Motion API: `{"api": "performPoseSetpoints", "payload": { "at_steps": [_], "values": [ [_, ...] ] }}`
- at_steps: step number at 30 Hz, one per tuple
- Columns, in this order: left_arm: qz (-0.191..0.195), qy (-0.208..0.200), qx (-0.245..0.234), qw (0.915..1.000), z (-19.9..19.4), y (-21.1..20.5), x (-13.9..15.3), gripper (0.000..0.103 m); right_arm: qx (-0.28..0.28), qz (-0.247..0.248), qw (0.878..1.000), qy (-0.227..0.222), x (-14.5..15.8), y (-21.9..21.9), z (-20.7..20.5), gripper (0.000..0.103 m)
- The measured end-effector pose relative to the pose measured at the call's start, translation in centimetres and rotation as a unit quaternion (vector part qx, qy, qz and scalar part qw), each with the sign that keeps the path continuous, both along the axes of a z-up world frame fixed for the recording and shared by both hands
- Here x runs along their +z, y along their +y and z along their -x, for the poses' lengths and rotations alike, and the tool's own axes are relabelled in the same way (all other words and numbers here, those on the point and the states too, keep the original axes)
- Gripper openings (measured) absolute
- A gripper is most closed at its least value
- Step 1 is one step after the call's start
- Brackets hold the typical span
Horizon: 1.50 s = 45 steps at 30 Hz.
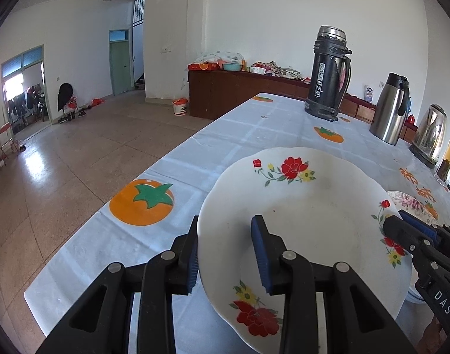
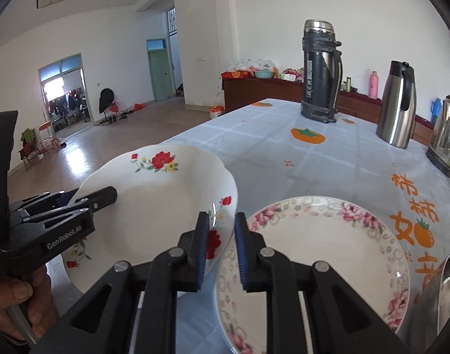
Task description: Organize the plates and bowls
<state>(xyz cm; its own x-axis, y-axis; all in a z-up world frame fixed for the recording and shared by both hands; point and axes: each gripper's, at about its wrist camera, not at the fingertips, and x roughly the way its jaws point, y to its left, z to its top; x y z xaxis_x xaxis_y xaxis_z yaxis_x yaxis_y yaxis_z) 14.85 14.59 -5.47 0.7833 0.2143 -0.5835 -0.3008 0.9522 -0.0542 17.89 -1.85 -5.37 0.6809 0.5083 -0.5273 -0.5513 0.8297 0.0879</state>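
Both grippers, left gripper (image 1: 225,253) and right gripper (image 2: 222,252), are clamped on opposite rims of the red-flowered plate (image 1: 307,206), raised near the table edge (image 1: 165,159), while the pink-rimmed plate (image 2: 328,250) is fully shown only by the right wrist view.

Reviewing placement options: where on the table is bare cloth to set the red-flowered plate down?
Bare cloth lies between the red-flowered plate, the black flask and the steel jug. The right side is crowded: pink-rimmed plate, then kettle.

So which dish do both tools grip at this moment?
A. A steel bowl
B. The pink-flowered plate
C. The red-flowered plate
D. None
C: the left tool and right tool each clamp opposite rims of the red-flowered plate, while the pink-flowered plate lies untouched on the table.
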Motion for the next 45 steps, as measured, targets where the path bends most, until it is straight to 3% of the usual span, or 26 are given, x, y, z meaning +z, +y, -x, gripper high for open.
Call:
{"api": "performPoseSetpoints", "payload": {
  "at_steps": [18,28,45],
  "values": [
    [-0.009,-0.012,-0.016,0.9998,-0.8,-3.1,0.6,0.035,-0.039,-0.006,0.999,-0.015,0.4,-3.0,-0.3,0.018],
    [-0.007,-0.025,-0.011,0.9996,-0.4,-3.5,1.5,0.035,-0.038,-0.003,0.999,-0.035,0.6,-3.2,0.4,0.019],
    [-0.003,-0.043,-0.012,0.9990,0.0,-4.2,2.4,0.035,-0.039,-0.031,0.998,-0.033,0.8,-4.4,0.5,0.019]
  ]
}}
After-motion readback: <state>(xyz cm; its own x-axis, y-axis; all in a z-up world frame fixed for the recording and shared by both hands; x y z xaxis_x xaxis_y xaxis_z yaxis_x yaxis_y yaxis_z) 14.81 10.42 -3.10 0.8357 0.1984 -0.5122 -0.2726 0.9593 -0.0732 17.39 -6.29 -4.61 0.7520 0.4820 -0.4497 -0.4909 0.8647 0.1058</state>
